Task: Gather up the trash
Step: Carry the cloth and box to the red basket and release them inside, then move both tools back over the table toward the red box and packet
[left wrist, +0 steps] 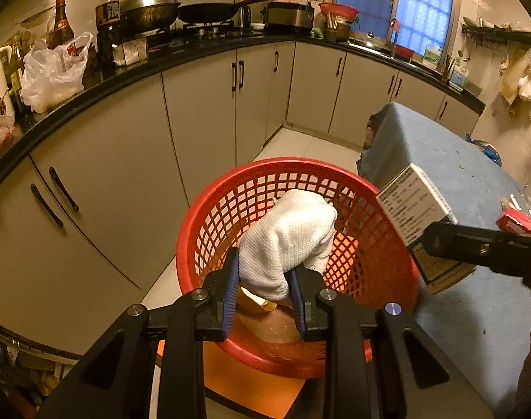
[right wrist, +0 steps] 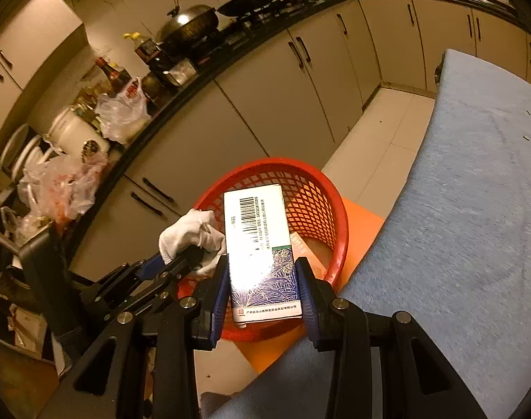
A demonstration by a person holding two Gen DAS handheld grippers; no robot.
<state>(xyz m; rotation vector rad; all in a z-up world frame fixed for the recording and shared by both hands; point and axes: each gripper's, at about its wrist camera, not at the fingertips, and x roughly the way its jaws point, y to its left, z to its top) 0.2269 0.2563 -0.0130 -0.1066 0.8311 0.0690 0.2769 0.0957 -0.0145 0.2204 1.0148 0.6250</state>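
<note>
Crumpled white cloth (left wrist: 290,241) sits clamped in the left hand-held gripper (left wrist: 265,286) over the red mesh basket (left wrist: 380,272); the right hand-held gripper (right wrist: 263,289) pinches a white carton (right wrist: 258,244), barcoded with blue leaf print, above the basket's near rim.

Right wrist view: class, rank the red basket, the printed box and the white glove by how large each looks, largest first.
1. red basket
2. printed box, though nearness to the camera inflates it
3. white glove
</note>
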